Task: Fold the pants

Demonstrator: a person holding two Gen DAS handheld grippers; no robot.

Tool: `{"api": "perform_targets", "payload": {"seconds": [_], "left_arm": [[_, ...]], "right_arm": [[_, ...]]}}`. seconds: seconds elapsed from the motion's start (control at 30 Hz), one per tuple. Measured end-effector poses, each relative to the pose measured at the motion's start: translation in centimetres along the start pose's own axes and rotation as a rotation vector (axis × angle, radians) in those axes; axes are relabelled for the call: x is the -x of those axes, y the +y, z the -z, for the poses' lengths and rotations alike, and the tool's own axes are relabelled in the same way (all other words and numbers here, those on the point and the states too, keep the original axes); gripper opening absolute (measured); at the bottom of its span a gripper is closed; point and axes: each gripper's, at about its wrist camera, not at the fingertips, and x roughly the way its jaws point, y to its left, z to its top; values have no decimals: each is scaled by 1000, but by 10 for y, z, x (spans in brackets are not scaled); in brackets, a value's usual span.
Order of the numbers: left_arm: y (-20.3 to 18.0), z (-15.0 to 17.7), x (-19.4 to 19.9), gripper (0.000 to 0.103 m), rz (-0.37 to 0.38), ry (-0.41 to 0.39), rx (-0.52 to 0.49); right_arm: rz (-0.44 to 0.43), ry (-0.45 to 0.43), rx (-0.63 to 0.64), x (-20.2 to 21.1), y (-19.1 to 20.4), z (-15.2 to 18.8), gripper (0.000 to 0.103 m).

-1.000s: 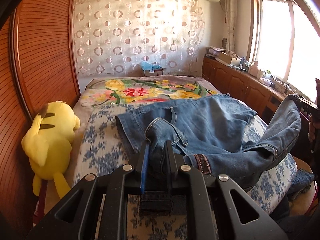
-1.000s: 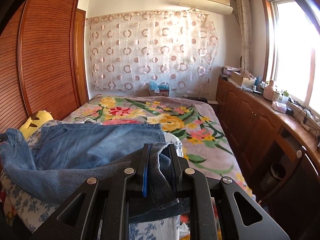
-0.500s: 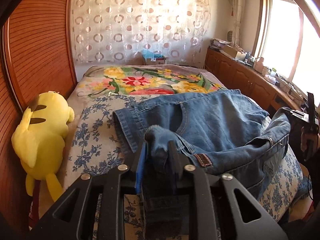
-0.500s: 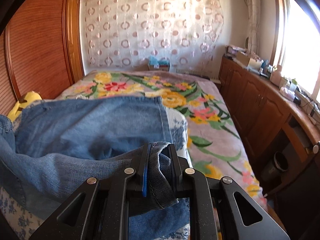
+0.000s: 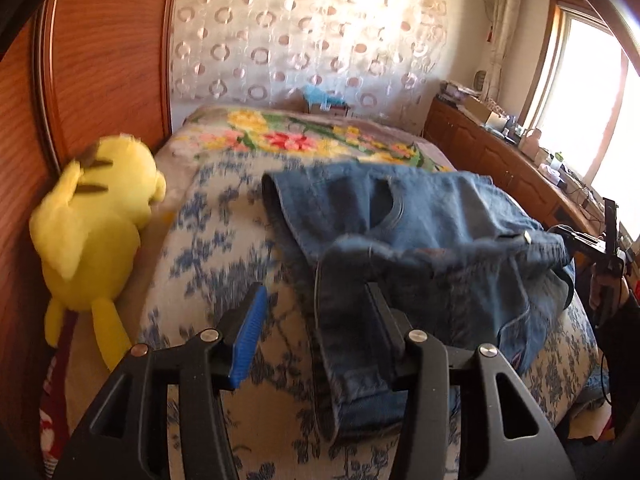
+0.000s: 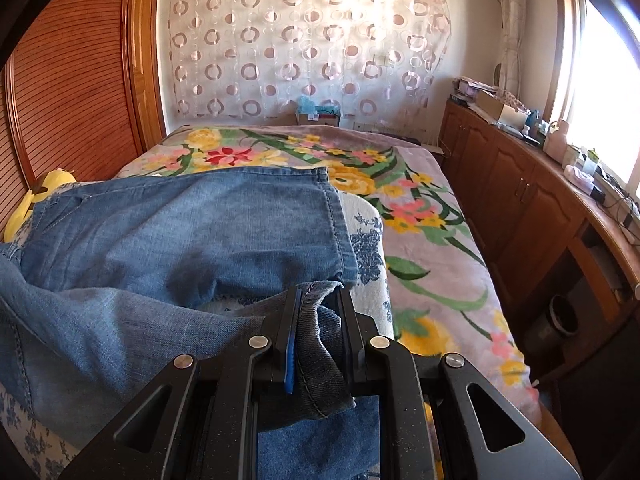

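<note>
A pair of faded blue denim pants (image 5: 420, 216) lay folded across the near part of a bed, on a white quilt with a blue flower print (image 5: 224, 248), with a pinkish blanket patterned in yellow and red flowers (image 6: 420, 208) spread over the rest of the mattress. A yellow plush toy with black-tipped ears (image 5: 96, 216) leaned against the slatted reddish-brown wooden wardrobe (image 5: 100, 64) at the bed's left edge, beside the quilt and apart from the denim. A sheer curtain printed with pink rings (image 6: 312, 40) covered the far wall, and a long wooden cabinet cluttered with bottles and boxes (image 6: 516, 184) ran under the bright window on the right, well clear of the pants. Nothing stood between either tool and the cloth.

The left gripper (image 5: 316, 308) stood spread wide, its blue-padded finger apart from the fabric while a denim strip lay draped along the inner side of the other finger. The right gripper (image 6: 318, 300) was clenched on a bunched hem of the pants, at the quilt's right edge.

Half a second earlier the left gripper had been closed on that denim fold; it had since let go and the cloth had dropped toward the quilt. The right gripper kept its hold and had come lower toward the bed.
</note>
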Motion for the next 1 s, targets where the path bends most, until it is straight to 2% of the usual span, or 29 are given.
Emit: {"api": "perform_targets", "payload": {"seconds": [0.2, 0.43, 0.67, 1.0], "left_arm": [[1, 9, -9, 50, 108, 36, 77], [-14, 16, -17, 50, 186, 70, 97], [-21, 22, -15, 51, 168, 87, 85], [-18, 52, 9, 51, 136, 94, 114]], "right_arm": [[1, -6, -2, 3, 1, 1, 17], [3, -16, -8, 11, -1, 8, 17], [2, -27, -21, 27, -3, 19, 17], [-1, -52, -30, 53, -2, 40, 17]]}}
